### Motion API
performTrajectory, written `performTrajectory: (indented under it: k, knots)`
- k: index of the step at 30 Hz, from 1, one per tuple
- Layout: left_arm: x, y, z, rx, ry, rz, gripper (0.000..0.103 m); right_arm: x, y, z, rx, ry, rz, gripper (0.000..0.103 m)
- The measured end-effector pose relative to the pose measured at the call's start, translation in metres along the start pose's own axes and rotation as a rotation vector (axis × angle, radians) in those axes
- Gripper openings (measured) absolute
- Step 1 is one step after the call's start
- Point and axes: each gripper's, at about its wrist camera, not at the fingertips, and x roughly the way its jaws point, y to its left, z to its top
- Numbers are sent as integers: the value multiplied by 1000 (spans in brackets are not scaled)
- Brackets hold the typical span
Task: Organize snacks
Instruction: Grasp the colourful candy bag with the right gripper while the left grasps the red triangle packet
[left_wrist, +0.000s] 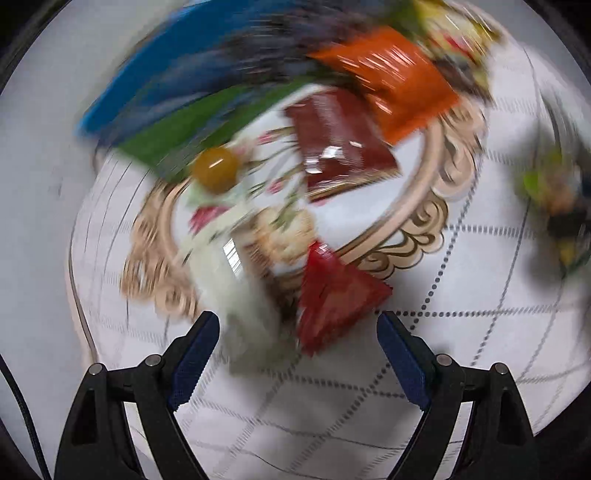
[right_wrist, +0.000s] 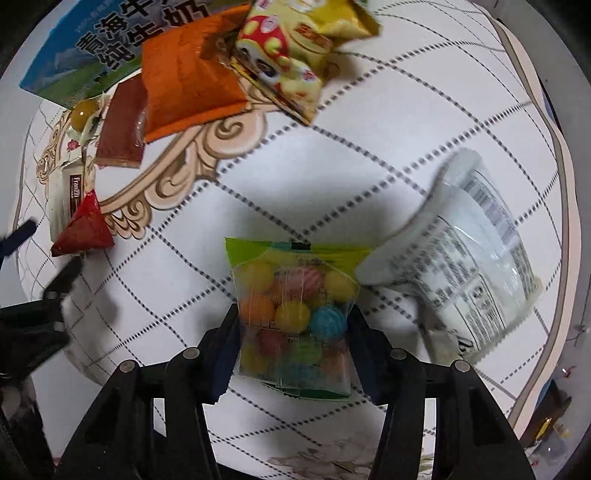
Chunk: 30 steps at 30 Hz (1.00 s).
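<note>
My right gripper (right_wrist: 293, 314) is shut on a clear bag of coloured candy balls (right_wrist: 295, 314), held above the table. My left gripper (left_wrist: 297, 325) is open and empty, just in front of a red triangular packet (left_wrist: 332, 295) and a white wrapped bar (left_wrist: 243, 295); its view is blurred by motion. On the ornate plate (right_wrist: 207, 155) lie an orange pouch (right_wrist: 188, 70), a brown sachet (right_wrist: 122, 125), a yellow jelly ball (right_wrist: 83, 112) and a blue-green milk carton (right_wrist: 92, 44). The plate (left_wrist: 424, 206) also shows in the left wrist view.
A yellow mushroom-print snack bag (right_wrist: 299, 51) lies at the plate's far edge. A white printed packet (right_wrist: 469, 266) lies right of the candy bag. The left gripper (right_wrist: 33, 280) shows at the left edge. The table has a white quilted cloth (right_wrist: 332, 166).
</note>
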Motion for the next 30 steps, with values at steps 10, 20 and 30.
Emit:
performTrajectory:
  k: [10, 20, 30]
  knots:
    - [23, -3, 24, 83, 70, -98, 43, 1, 22, -3, -4, 10, -1, 58]
    - [60, 73, -19, -596, 258, -538, 42, -11, -11, 10, 71, 11, 75, 57]
    - [71, 80, -4, -531, 270, -570, 56, -8, -5, 21, 79, 49, 111, 67]
